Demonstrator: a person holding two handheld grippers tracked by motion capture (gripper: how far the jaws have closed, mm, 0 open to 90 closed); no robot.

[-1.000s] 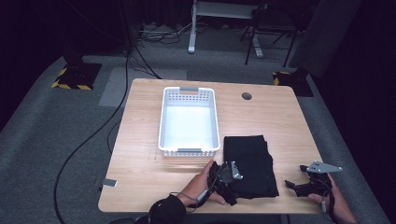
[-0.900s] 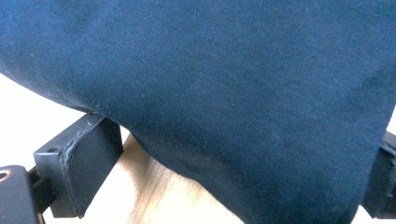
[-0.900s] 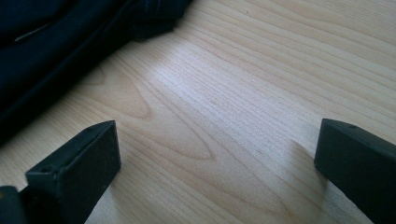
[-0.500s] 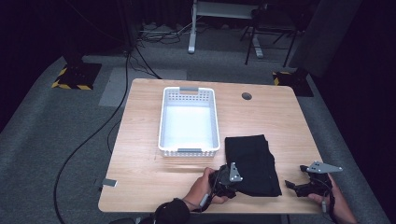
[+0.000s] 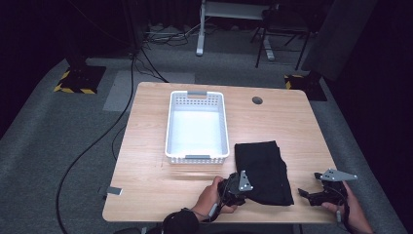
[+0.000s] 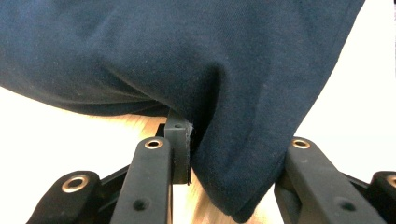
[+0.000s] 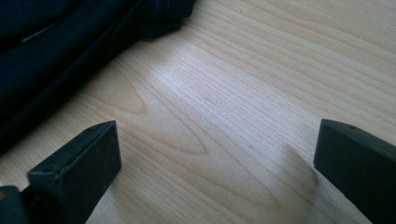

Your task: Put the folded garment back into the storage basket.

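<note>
A folded dark navy cloth (image 5: pixel 263 168) lies on the wooden table (image 5: pixel 146 185), right of a white basket (image 5: pixel 197 158). My left gripper (image 5: pixel 247 192) sits at the cloth's near left corner. Its jaws have just been closing, and in the left gripper view a fold of the cloth (image 6: pixel 187 56) is pinched between them in the left gripper (image 6: pixel 233 186). To the right of the cloth, my right gripper (image 5: pixel 306 194) rests low over the table, open. In the right gripper view bare wood shows between the right gripper (image 7: pixel 219 158) jaws, with the cloth (image 7: pixel 46 46) at the upper left.
The white basket has perforated walls and holds nothing. A round cable hole (image 5: pixel 257 100) sits at the table's far right. Cables (image 5: pixel 97 141) trail over the grey carpet at the left, and furniture legs (image 5: pixel 199 46) stand beyond the table.
The left gripper's jaws have closed from wide open onto the cloth's near left corner. The right gripper and the cloth's body have stayed where they were.
</note>
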